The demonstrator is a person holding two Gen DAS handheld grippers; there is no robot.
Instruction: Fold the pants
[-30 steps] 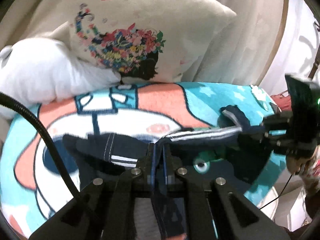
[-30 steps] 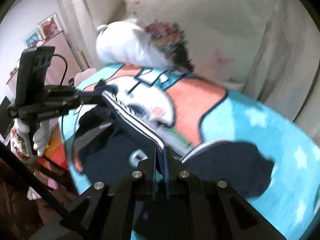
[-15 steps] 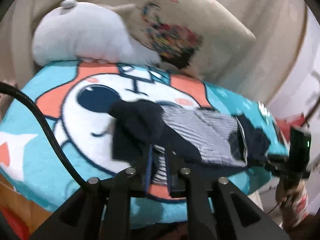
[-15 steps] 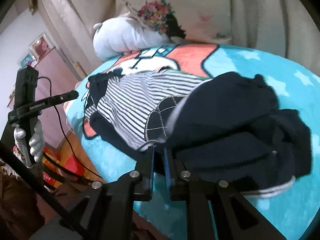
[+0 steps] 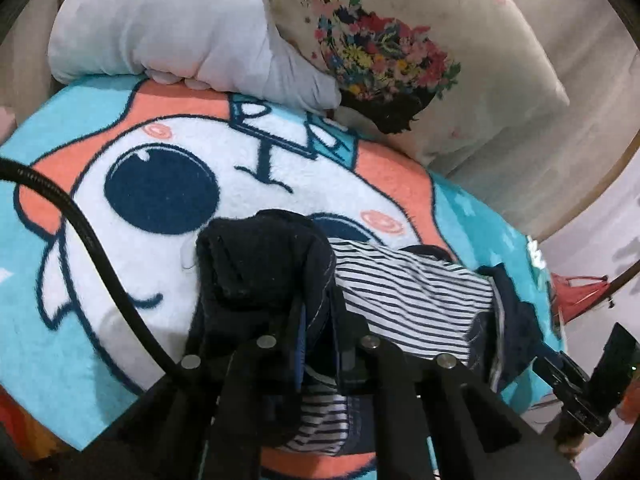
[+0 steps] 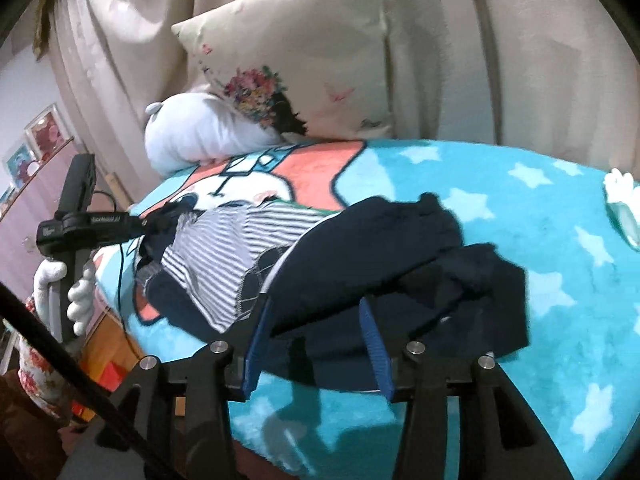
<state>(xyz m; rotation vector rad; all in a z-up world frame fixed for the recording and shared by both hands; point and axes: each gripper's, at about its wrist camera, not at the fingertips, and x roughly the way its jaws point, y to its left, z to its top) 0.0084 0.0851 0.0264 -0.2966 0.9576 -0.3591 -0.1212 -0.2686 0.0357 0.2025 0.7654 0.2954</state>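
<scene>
The navy pants (image 5: 264, 264) lie crumpled on the blanket with their striped lining (image 5: 408, 292) turned up in the middle. My left gripper (image 5: 318, 312) is shut on a fold of navy cloth at one end of the pants. In the right wrist view the pants (image 6: 400, 256) spread from the striped lining (image 6: 240, 240) to a dark heap in front of my right gripper (image 6: 316, 320). Its jaws are opening. Navy cloth lies loose between the blue pads (image 6: 256, 344), which do not press on it. The left gripper (image 6: 156, 222) shows at the pants' far end.
A turquoise blanket (image 5: 100, 320) with a cartoon face covers the bed. A white plush (image 5: 172, 28) and a floral cushion (image 5: 400, 60) lean against beige curtains behind. A gloved hand (image 6: 80, 300) holds the left tool beyond the bed's edge. A black cable (image 5: 92, 240) crosses the left wrist view.
The pants, held stretched in the air between both grippers a second ago, now lie on the blanket with the lining up. The right jaws have spread apart; the left stay closed on cloth.
</scene>
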